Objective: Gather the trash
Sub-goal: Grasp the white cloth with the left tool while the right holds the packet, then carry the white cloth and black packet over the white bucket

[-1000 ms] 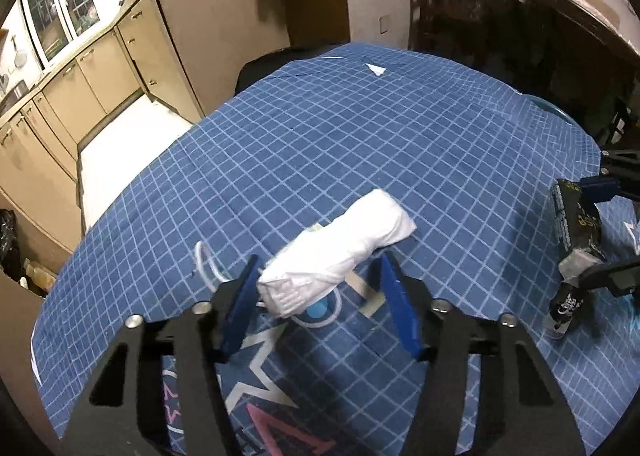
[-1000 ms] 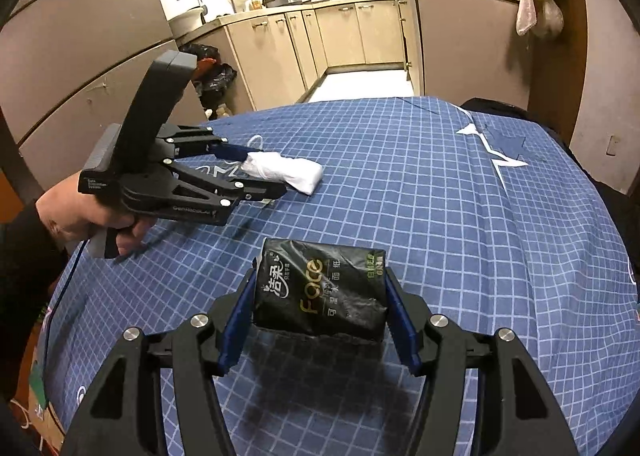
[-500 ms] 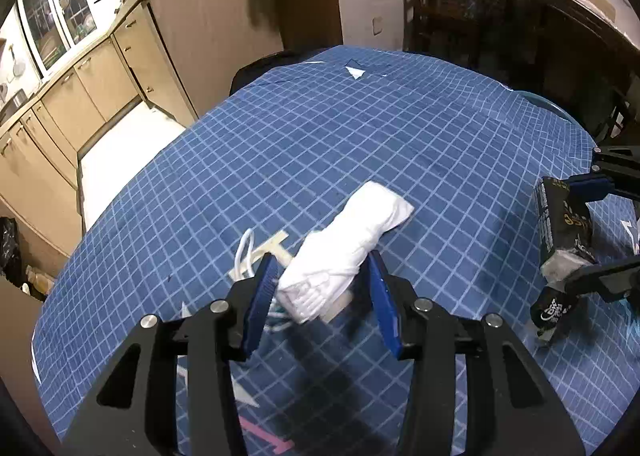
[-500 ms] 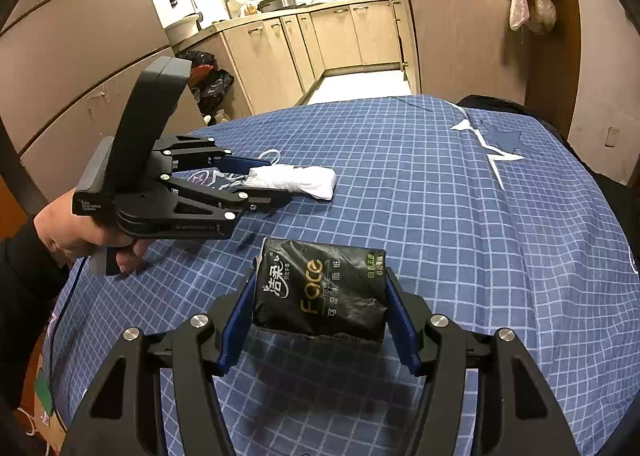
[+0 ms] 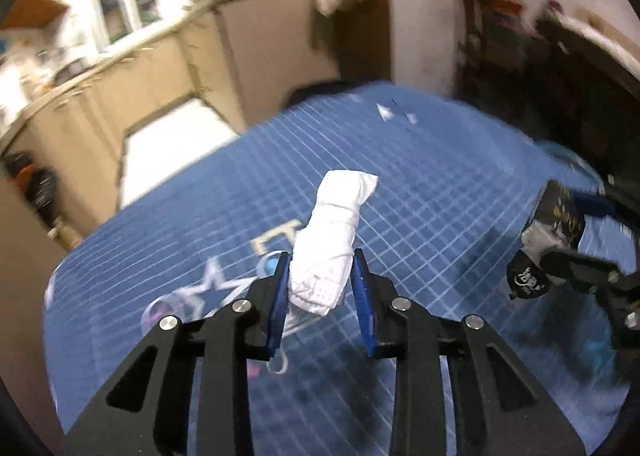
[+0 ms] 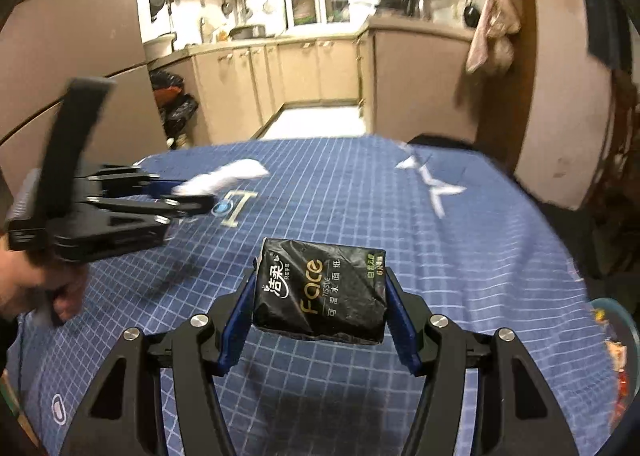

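Note:
My left gripper [image 5: 321,280] is shut on a rolled white face mask [image 5: 332,232] and holds it lifted above the blue checked tablecloth [image 5: 420,184]; its ear loops hang below the fingers. The mask also shows in the right wrist view [image 6: 224,178], held by the left gripper [image 6: 188,196]. My right gripper [image 6: 320,292] is shut on a black tissue pack [image 6: 320,290] above the table. That pack also shows at the right of the left wrist view [image 5: 552,228].
The round table [image 6: 460,224] has its cloth printed with stars and letters. Kitchen cabinets [image 6: 304,72] and a white floor lie beyond it. A teal-rimmed bin with wrappers [image 6: 616,332] sits at the table's right edge. Dark bags [image 6: 176,104] stand at the left.
My left gripper has shut on the white mask and lifted it off the cloth, tilting upward. The right gripper has risen with the tissue pack still held.

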`<state>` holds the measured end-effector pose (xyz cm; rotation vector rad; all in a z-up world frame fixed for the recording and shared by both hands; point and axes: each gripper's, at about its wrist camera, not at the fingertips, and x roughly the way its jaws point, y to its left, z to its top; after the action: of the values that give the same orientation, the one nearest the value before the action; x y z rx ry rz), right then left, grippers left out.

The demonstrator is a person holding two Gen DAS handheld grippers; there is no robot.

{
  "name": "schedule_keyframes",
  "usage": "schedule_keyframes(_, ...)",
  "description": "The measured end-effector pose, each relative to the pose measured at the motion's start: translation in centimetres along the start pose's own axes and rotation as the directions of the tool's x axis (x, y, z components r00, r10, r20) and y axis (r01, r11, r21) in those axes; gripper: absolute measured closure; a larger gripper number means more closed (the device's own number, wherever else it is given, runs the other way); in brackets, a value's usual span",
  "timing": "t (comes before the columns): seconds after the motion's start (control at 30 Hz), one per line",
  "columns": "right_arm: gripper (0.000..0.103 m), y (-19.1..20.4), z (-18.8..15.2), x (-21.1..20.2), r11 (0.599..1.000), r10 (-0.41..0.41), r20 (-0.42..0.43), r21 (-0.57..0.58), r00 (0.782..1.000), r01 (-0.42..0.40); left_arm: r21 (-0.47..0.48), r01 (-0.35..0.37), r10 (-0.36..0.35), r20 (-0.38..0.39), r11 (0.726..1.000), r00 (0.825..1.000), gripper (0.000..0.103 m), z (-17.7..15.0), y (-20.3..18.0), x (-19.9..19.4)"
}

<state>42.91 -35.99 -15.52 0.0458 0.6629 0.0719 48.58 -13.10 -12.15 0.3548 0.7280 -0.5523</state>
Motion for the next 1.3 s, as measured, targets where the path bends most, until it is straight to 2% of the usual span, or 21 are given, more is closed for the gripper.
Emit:
schedule_keyframes(0.07,0.042,0.5,-0.1,-1.8,1.000,-0.025,0.044,0.003,0.999,0.025,-0.048,-0.039,0.041,0.053,0.998,0.998,0.078,-0.4,-0.1,-2.8)
schedule_keyframes(0.13,0.042,1.2,-0.3,-3.7,0.998,-0.066,0.097,-0.012,0.993,0.067,-0.117,-0.093,0.107,0.112,0.989,0.988,0.078,-1.1,-0.4,-6.4)
schedule_keyframes(0.2,0.042,1.9,-0.4,-5.6,0.995,-0.096,0.145,-0.024,0.985,0.100,-0.169,-0.153,0.182,0.172,0.974,0.968,0.078,-2.1,-1.3,-9.8)
schedule_keyframes(0.27,0.042,2.9,-0.9,-7.7,0.989,-0.132,0.201,-0.037,0.971,0.142,-0.220,-0.215,0.263,0.221,0.952,0.939,0.078,-3.3,-2.5,-12.7)
schedule_keyframes(0.3,0.042,3.4,-1.1,-8.5,0.987,-0.143,0.223,-0.043,0.964,0.156,-0.259,-0.230,0.291,0.230,0.938,0.929,0.078,-4.0,-2.9,-13.7)
schedule_keyframes(0.43,0.042,4.8,-1.9,-12.0,0.981,-0.164,0.284,-0.050,0.945,0.185,-0.343,-0.233,0.328,0.252,0.910,0.910,0.078,-5.8,-4.4,-16.1)
schedule_keyframes(0.73,0.042,4.5,-2.6,-16.5,0.982,-0.176,0.301,-0.013,0.937,0.189,-0.349,-0.210,0.318,0.290,0.914,0.903,0.078,-6.3,-5.9,-18.6)
schedule_keyframes(0.93,0.042,3.9,-2.9,-18.8,0.977,-0.206,0.298,0.007,0.932,0.213,-0.326,-0.174,0.277,0.303,0.929,0.912,0.078,-6.7,-7.7,-19.1)
schedule_keyframes(1.3,0.042,0.2,-5.8,-24.9,0.949,-0.314,0.296,0.081,0.902,0.303,-0.244,-0.093,0.174,0.335,0.965,0.926,0.078,-6.5,-13.3,-19.5)
